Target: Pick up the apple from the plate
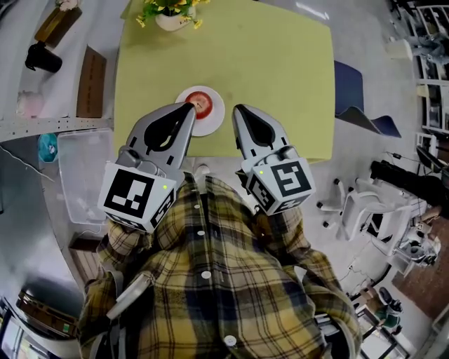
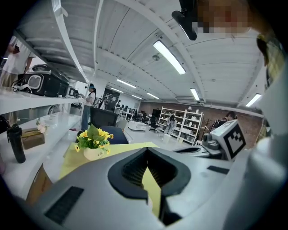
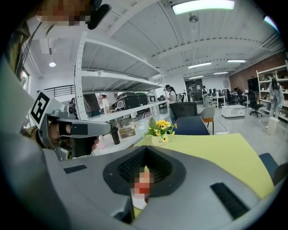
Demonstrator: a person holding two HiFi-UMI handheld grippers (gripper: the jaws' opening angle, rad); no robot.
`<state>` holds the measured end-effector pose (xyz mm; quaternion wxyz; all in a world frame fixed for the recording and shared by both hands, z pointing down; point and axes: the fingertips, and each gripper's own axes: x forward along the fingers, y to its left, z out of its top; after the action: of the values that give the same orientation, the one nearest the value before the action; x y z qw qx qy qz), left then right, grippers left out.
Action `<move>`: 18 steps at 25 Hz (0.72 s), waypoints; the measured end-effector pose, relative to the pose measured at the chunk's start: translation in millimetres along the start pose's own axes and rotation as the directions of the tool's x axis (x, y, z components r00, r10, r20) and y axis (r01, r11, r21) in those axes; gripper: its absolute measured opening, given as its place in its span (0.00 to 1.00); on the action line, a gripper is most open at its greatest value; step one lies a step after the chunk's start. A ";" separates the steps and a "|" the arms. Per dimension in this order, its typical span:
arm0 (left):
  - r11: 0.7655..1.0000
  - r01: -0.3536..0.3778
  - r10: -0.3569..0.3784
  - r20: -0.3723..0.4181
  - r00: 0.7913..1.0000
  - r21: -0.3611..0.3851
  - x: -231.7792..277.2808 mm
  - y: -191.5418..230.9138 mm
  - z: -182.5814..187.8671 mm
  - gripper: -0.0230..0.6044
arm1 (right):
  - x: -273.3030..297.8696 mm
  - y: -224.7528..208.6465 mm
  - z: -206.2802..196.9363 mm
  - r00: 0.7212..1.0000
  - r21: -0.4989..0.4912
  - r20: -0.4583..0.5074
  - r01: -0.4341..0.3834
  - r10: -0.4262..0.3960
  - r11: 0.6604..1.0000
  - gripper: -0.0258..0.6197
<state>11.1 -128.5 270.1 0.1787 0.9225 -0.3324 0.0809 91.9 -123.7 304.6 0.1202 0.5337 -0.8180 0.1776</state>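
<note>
A red apple (image 1: 199, 103) sits on a small white plate (image 1: 212, 123) near the front edge of the yellow-green table (image 1: 280, 70). My left gripper (image 1: 189, 107) is shut and empty, its tip over the plate's left rim, close beside the apple. Shut and empty too, my right gripper (image 1: 237, 109) has its tip just right of the plate. In the left gripper view the jaws (image 2: 146, 150) meet, with only table showing through the gap below. In the right gripper view the jaws (image 3: 145, 150) also meet, and a bit of white plate (image 3: 139, 204) shows beneath them.
A vase of yellow flowers (image 1: 170, 14) stands at the table's far edge. Left of the table are a clear plastic bin (image 1: 84, 172), a wooden box (image 1: 91, 83) and a black bottle (image 1: 42, 57) on white benches. A blue chair (image 1: 354, 95) stands right.
</note>
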 end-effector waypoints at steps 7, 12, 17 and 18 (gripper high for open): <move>1.000 0.021 -0.021 -0.026 0.999 -0.017 11.6 23.5 -3.7 0.05 | 27.7 -2.1 4.2 1.000 -0.008 -0.020 0.015 -0.015 1.000 0.04; 1.000 0.022 -0.023 -0.026 0.999 -0.019 26.2 24.6 2.6 0.05 | 34.9 -12.0 13.3 1.000 -0.016 -0.031 0.002 -0.003 1.000 0.04; 1.000 -0.012 0.012 -0.024 1.000 -0.012 36.3 20.3 5.4 0.05 | 33.3 -20.6 15.6 0.998 -0.041 -0.055 -0.038 0.036 0.998 0.04; 1.000 -0.022 0.022 -0.022 1.000 -0.012 37.9 19.9 6.5 0.05 | 32.4 -22.4 16.4 0.997 -0.045 -0.059 -0.046 0.043 0.998 0.04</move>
<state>27.5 -167.3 279.7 0.1872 0.9167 -0.3411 0.0910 99.3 -165.6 305.8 0.1524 0.5070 -0.8297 0.1768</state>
